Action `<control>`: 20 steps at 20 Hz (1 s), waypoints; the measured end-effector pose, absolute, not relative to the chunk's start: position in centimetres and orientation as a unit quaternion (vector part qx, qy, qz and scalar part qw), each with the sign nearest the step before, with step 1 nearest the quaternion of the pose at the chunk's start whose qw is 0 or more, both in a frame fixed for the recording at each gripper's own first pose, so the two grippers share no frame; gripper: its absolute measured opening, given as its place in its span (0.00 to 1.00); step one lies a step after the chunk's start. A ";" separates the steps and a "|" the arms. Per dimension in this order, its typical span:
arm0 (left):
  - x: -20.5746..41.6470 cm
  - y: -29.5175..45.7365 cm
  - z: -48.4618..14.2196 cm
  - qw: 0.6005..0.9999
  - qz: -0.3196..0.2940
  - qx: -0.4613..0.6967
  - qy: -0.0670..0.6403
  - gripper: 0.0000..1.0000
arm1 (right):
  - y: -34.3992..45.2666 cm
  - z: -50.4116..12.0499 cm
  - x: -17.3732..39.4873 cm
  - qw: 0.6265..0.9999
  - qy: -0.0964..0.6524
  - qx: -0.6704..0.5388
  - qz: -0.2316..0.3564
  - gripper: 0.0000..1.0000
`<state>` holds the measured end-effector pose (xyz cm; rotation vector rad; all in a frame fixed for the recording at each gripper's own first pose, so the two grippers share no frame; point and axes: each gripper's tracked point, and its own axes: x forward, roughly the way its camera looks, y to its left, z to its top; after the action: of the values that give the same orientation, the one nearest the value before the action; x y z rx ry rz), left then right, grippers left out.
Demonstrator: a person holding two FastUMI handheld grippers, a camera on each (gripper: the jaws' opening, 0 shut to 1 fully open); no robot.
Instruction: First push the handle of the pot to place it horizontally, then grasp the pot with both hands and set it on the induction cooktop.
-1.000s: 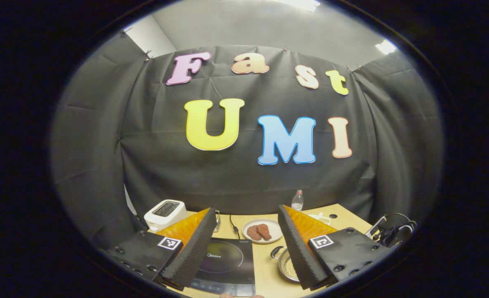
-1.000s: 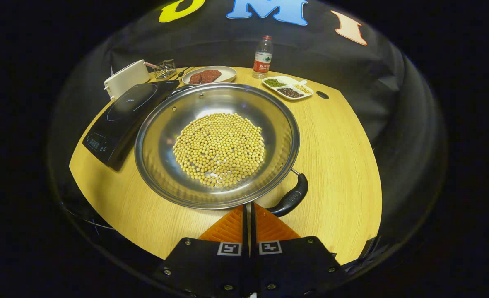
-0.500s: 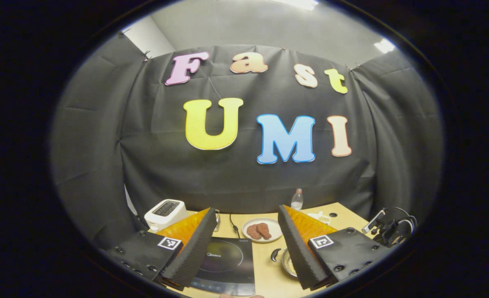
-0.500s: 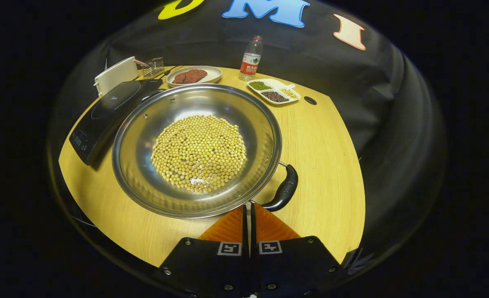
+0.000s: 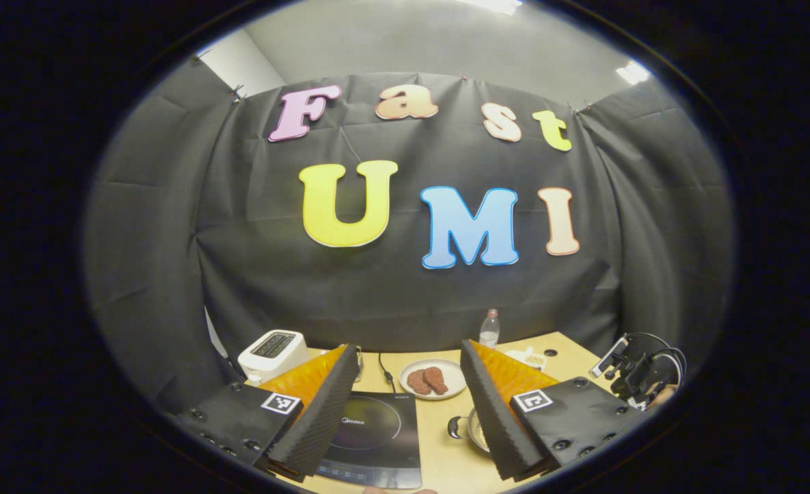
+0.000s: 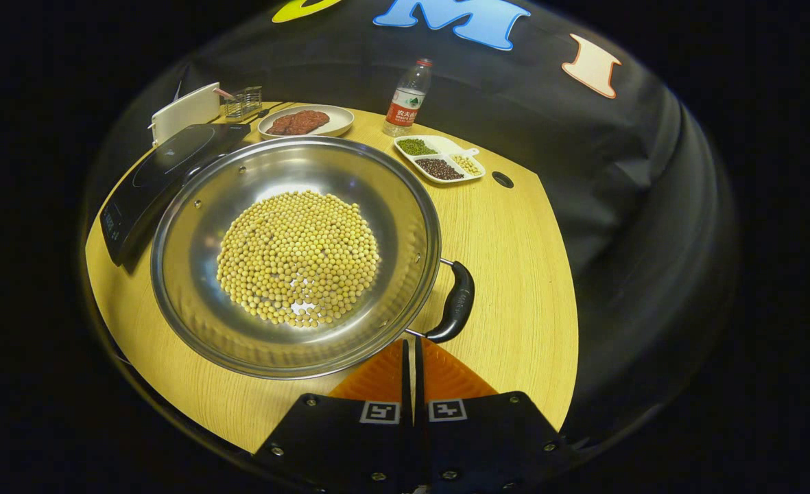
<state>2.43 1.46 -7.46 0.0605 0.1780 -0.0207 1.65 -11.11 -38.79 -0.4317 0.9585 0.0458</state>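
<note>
A wide steel pot (image 6: 384, 199) holding soybeans (image 6: 298, 257) sits on the wooden table (image 6: 514, 274), just right of the black induction cooktop (image 6: 161, 161). The pot's near black handle (image 6: 457, 302) points to the right. My right gripper (image 6: 411, 342) is shut with nothing in it, its tips against the rim beside that handle's lower post. In the left gripper view my left gripper (image 5: 408, 348) hovers open, high over the cooktop (image 5: 372, 432). The pot (image 5: 474, 431) peeks out beside its right finger (image 5: 497, 412).
At the back stand a white toaster (image 5: 272, 351), a small wire rack (image 6: 243, 103), a plate of meat (image 6: 306, 122), a water bottle (image 6: 405, 101) and a divided dish of beans (image 6: 439, 159). The other gripper with its cables (image 5: 634, 374) appears far right.
In the right gripper view the pot has slid left and turned, its near handle swinging up to the right side. The left gripper view has tilted slightly upward.
</note>
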 end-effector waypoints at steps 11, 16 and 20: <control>2.5 0.9 -8.2 0.995 -0.011 0.032 0.095 0.98 | -12.2 -38.3 3.1 0.872 0.446 -0.203 0.011 0.01; 2.9 0.1 -9.2 0.994 -0.015 0.029 0.101 0.97 | -12.6 -36.4 2.1 0.890 0.425 -0.167 0.001 0.01; 3.6 -1.3 -11.3 0.993 -0.022 0.026 0.114 0.96 | -11.7 -32.9 1.9 0.922 0.372 -0.111 0.005 0.01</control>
<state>3.60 -1.32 -11.26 0.0526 0.2289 -0.0439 1.93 -11.72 -32.91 -0.2277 0.7644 0.0097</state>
